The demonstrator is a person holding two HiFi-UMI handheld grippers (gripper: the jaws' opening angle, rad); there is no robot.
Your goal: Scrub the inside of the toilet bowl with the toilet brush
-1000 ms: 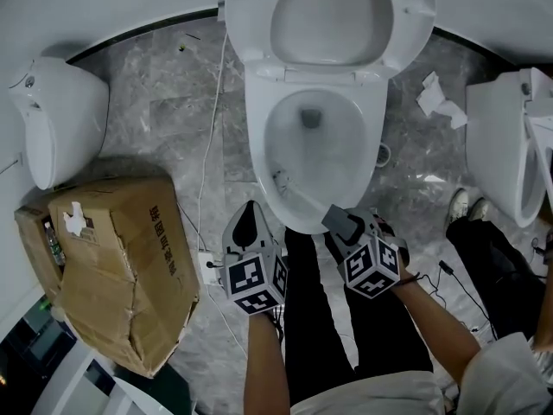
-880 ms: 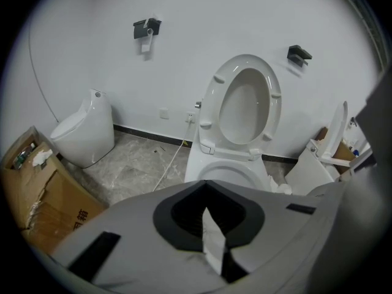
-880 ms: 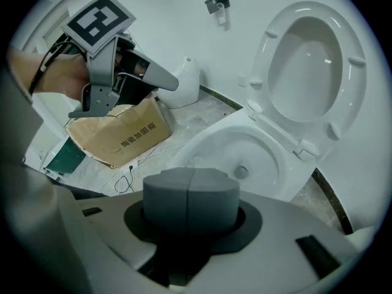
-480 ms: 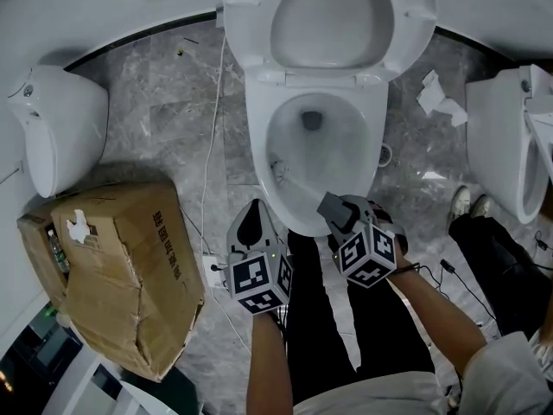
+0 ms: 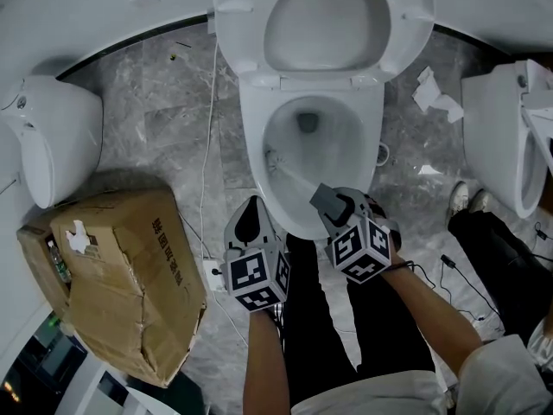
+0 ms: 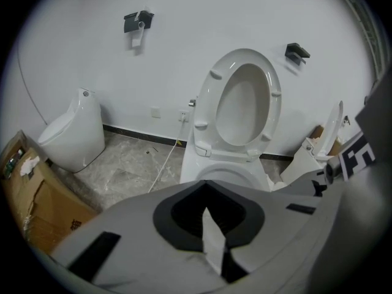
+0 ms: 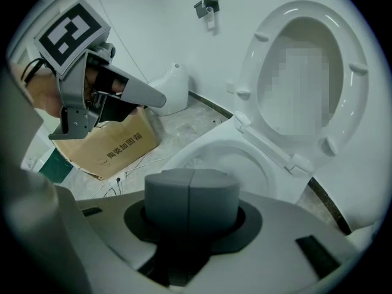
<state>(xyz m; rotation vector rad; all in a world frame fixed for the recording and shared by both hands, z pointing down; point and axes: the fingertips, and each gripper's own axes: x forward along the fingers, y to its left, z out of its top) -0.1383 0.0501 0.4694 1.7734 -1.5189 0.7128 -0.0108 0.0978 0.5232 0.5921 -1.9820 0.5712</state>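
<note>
The white toilet bowl [image 5: 249, 119] stands open with its lid [image 5: 324, 15] raised. My right gripper [image 5: 327, 204] hangs over the bowl's near rim, shut on the toilet brush's thick grey handle [image 7: 191, 198]. The pale shaft [image 5: 298, 181] slants down and left. The brush head [image 5: 273, 159] lies against the bowl's left inner wall. My left gripper [image 5: 251, 221] stays beside the bowl's near left edge, shut with nothing in it. From the left gripper view [image 6: 211, 225] I look at the raised seat.
A crushed cardboard box [image 5: 121, 275] lies on the marble floor at left, with a white fixture [image 5: 52, 137] behind it. Another toilet [image 5: 501, 137] stands at right, near crumpled paper [image 5: 432, 98]. A cable [image 5: 207, 162] runs along the floor. Someone's shoes [image 5: 467, 204] are at right.
My right gripper has shifted left and toward the bowl with the brush. The brush head has slid farther up the left inner wall. The left gripper has barely moved.
</note>
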